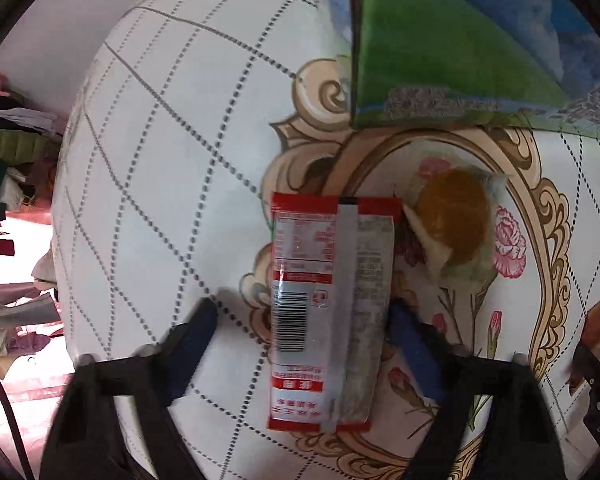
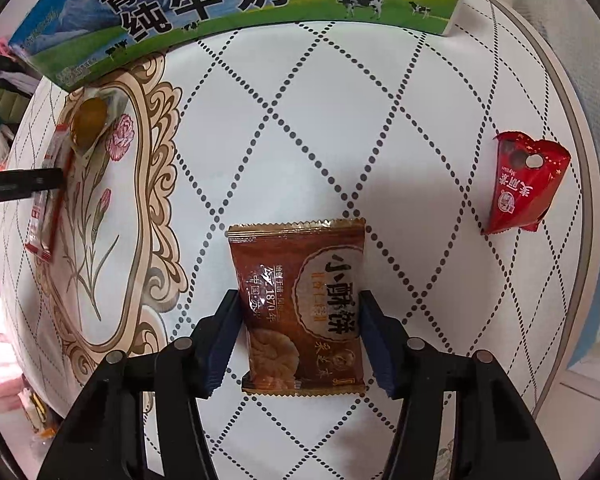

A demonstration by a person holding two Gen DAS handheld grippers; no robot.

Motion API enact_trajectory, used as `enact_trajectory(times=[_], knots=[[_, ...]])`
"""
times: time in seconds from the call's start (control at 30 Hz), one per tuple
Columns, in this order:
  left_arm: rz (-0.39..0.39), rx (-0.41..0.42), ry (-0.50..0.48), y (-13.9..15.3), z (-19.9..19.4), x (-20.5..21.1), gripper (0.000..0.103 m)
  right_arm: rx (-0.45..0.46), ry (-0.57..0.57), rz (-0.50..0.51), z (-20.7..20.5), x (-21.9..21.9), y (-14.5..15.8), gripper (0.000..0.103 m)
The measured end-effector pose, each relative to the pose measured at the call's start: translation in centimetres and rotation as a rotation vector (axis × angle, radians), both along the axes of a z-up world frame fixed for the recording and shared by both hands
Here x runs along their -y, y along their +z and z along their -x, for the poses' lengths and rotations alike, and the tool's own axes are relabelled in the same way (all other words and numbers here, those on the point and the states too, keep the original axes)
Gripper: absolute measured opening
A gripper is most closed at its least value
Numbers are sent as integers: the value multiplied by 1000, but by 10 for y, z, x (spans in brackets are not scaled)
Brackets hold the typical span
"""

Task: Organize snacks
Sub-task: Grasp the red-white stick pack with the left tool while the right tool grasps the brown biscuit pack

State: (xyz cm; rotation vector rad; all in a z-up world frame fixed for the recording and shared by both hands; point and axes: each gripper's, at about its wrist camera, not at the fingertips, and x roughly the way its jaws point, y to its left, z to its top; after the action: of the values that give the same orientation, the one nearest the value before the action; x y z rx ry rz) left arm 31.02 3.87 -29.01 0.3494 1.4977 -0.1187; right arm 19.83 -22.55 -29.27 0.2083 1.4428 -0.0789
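Note:
A long red-and-silver snack packet [image 1: 324, 304] lies back side up on the white quilted table cover [image 1: 160, 160]. My left gripper [image 1: 304, 308] points down over it, open. Its right pad touches the packet's edge, while its left pad stands clear of the other edge. A brown biscuit packet [image 2: 300, 312] lies flat under my right gripper [image 2: 299, 296], whose blue pads press on both of its long sides. A round yellow cake in clear wrap [image 1: 452, 216] rests just beyond the red-and-silver packet.
A green-and-blue milk carton box [image 2: 220, 0] stands at the far side of the round table. A red heart-shaped snack packet [image 2: 524, 184] lies near the right rim [image 2: 580, 160]. Piled clothes [image 1: 8, 148] sit off the table to the left.

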Motion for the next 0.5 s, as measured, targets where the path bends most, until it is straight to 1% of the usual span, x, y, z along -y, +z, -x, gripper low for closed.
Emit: enact_trajectory(times=[0.03,0.07,0.13,0.2,0.23,0.33,0.4,0.5], knots=[[21,-3,18,1,5,-2,56,-3,-2,-10,1,1,1,60],[27,-1,30,1,9,-4,54,-8,-1,-16,-4,1,2,60],[59,-21,71,2,27,-10,54,-25,-1,-46,-1,1,2,60],[104,-65,134,-1,49,-18,54,-47,2,-77,9,2,2,60],[137,-99,167,-4,66,-22,54,-54,-1,-93,12,2,0,60],[192,-165,231,-15,100,-27,54,-81,-21,-139,22,5,-5,60],[201,-173,254,-22,113,-27,54,-90,-29,-151,22,7,-11,60],[172,-150,258,-29,121,-24,55,-110,-37,-151,13,13,-20,62]])
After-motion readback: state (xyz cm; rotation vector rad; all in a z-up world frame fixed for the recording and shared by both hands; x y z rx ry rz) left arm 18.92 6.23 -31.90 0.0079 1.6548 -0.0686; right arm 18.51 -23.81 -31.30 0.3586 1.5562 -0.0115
